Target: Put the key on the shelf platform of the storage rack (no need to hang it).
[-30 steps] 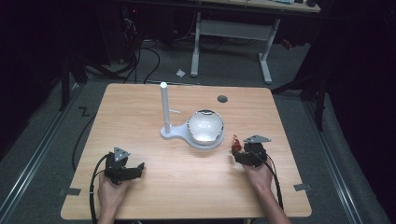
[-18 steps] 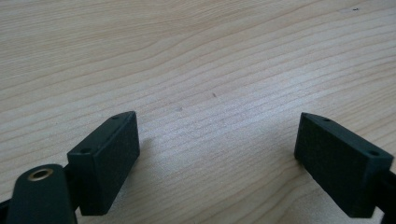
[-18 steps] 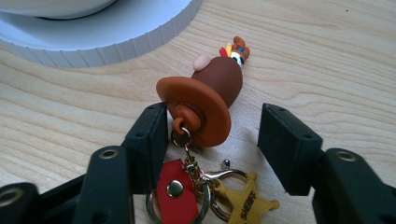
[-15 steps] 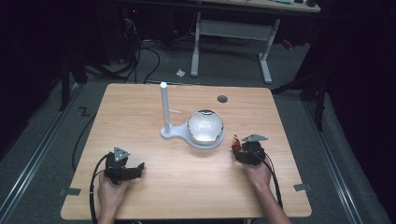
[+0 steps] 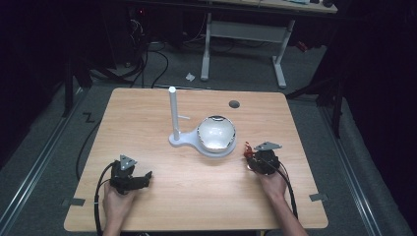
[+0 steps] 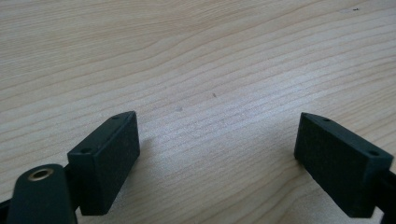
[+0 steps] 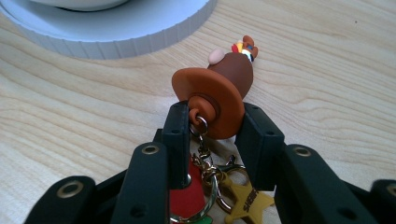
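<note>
A dim room with cables on the floor surrounds a pale wooden table [image 5: 147,113]. In the high view, a white stand [image 5: 173,115] with a short peg rises from a round base that carries a shiny bowl [image 5: 216,132]. The left gripper [image 5: 129,178] rests near the front edge of the table, well apart from the stand. The right gripper [image 5: 255,158] lies just beside the base, with something red at its tip.

In the left gripper view, the two black jaws stand wide apart over bare wood and hold nothing.

In the right gripper view, the jaws have just been closing and now press on both sides of a brown figure keychain [image 7: 219,88], at its orange hat. A metal ring, a red tag [image 7: 187,198] and a yellow star charm [image 7: 245,199] hang below it. The star carries letters, maybe "SHER", but I cannot read them surely.

The grip sits on the rounded, sloped hat, so I judge the figure could slip out when lifted. The loose charms may also swing and catch on the base rim [image 7: 154,37].
</note>
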A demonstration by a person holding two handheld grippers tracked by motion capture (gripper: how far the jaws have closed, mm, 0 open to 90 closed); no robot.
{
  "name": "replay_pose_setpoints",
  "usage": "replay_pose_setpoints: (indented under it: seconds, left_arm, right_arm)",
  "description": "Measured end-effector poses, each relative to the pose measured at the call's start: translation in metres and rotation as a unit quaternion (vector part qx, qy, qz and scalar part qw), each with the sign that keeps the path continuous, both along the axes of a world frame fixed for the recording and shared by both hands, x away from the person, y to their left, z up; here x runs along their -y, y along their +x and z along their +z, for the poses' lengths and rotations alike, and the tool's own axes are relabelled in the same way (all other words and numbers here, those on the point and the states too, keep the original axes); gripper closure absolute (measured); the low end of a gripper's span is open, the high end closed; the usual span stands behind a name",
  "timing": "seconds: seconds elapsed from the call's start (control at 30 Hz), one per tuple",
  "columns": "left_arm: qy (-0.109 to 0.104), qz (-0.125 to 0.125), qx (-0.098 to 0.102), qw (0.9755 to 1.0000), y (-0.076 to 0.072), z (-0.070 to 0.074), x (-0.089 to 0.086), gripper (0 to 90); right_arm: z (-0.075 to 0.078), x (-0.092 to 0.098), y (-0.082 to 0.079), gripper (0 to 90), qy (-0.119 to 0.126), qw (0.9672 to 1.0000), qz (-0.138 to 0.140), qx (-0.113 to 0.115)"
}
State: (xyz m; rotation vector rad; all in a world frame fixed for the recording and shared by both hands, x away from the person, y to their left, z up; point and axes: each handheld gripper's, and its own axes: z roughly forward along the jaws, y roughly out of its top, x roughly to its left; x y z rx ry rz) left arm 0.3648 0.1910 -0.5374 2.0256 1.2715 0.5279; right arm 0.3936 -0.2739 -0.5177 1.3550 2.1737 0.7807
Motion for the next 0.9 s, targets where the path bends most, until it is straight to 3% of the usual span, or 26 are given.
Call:
replay_pose_setpoints:
  seconds: [0.23, 0.9]
  left_arm:
    - [0.0, 0.0, 0.0, 1.0, 0.0, 0.0, 0.0, 14.5]
    - [0.0, 0.001, 0.0, 1.0, 0.0, 0.0, 0.0, 14.6]
  right_arm:
    - [0.006, 0.003, -0.003, 66.2, 0.018, 0.9998, 0.01, 0.0]
    - [0.054, 0.016, -0.012, 66.8, 0.079, 0.9959, 0.043, 0.009]
